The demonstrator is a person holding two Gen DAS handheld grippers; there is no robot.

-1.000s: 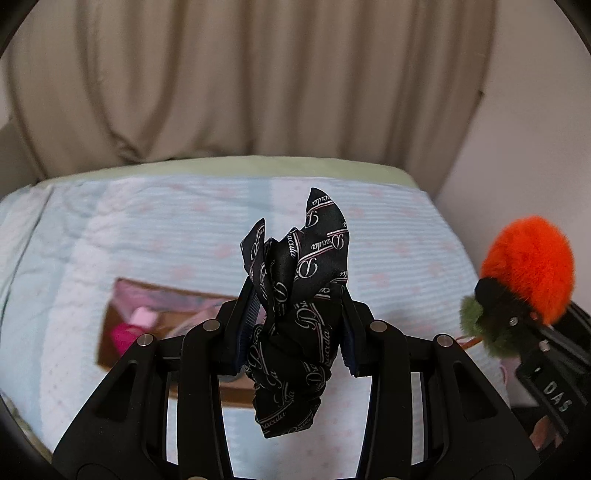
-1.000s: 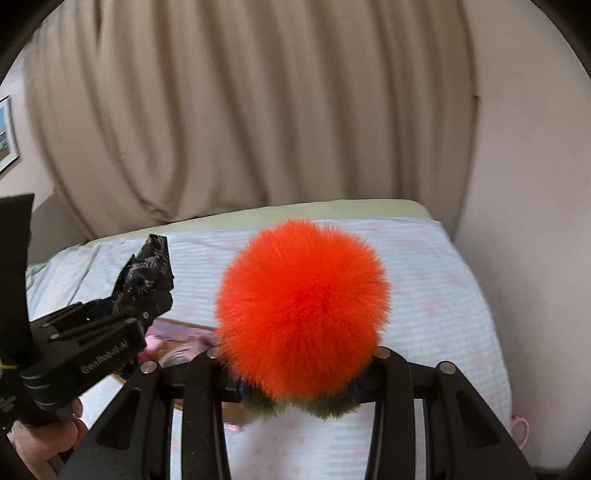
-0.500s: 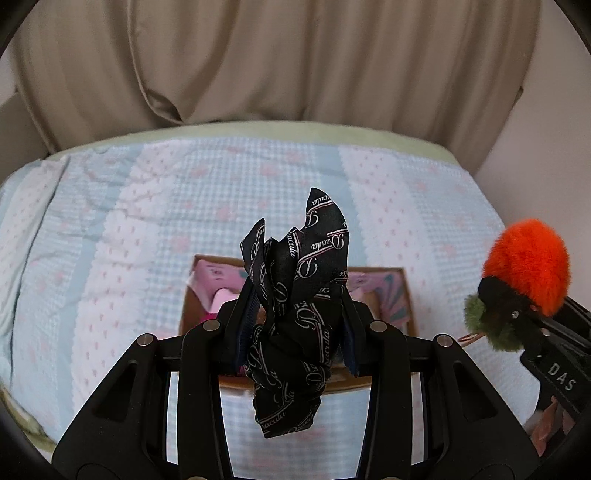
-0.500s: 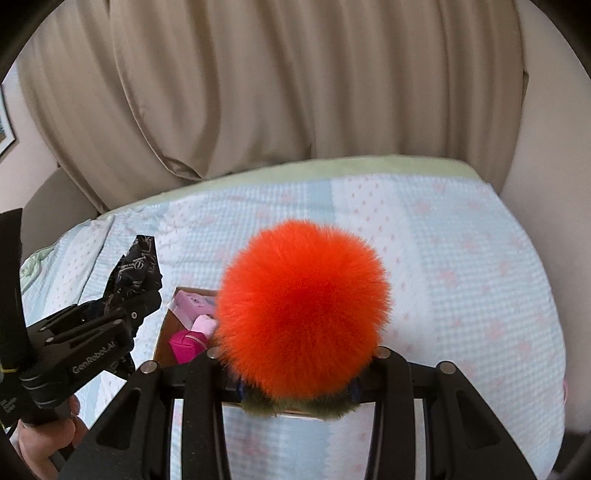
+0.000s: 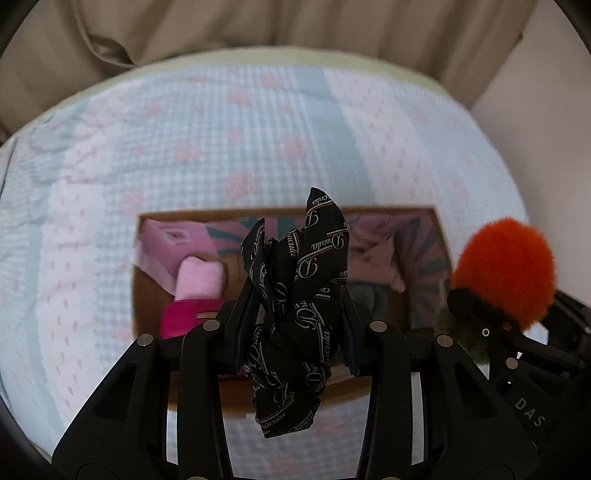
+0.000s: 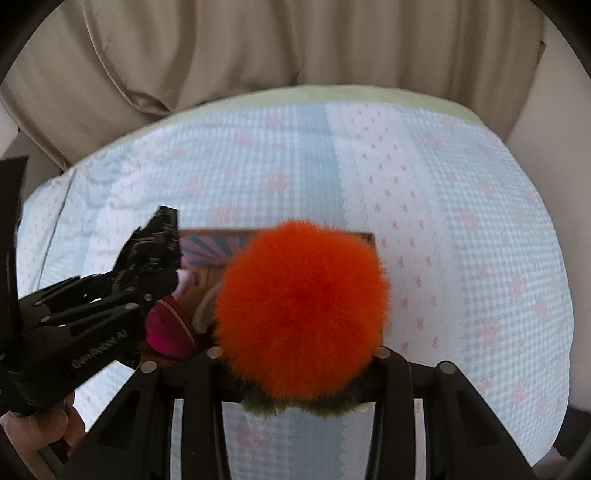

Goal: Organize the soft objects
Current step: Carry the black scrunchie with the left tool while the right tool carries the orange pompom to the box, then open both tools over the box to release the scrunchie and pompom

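Beige curtains (image 5: 221, 26) backed a bed with a pale blue-and-white checked quilt dotted pink (image 5: 258, 140), and an open brown cardboard box (image 5: 147, 295) sat on the quilt under both tools. Left gripper (image 5: 295, 317) was clamped on a black printed fabric scarf knotted into a bundle (image 5: 299, 302), loose ends sticking up past the fingers; held above the box, likely staged for a drop. Right gripper (image 6: 295, 373) was pinched on a fluffy orange pom-pom with an olive-green furry base (image 6: 301, 314), also over the box, near its right end. Box already held a pale pink boxy item (image 5: 173, 240), a light pink roll (image 5: 199, 277), a magenta pouch (image 5: 184, 317), plus pinkish folded cloth (image 5: 373, 258) and something grey (image 5: 369, 299), too blurred to identify. Liner looked teal-and-pink striped (image 5: 424, 251). Both soft items seemed ready to release.
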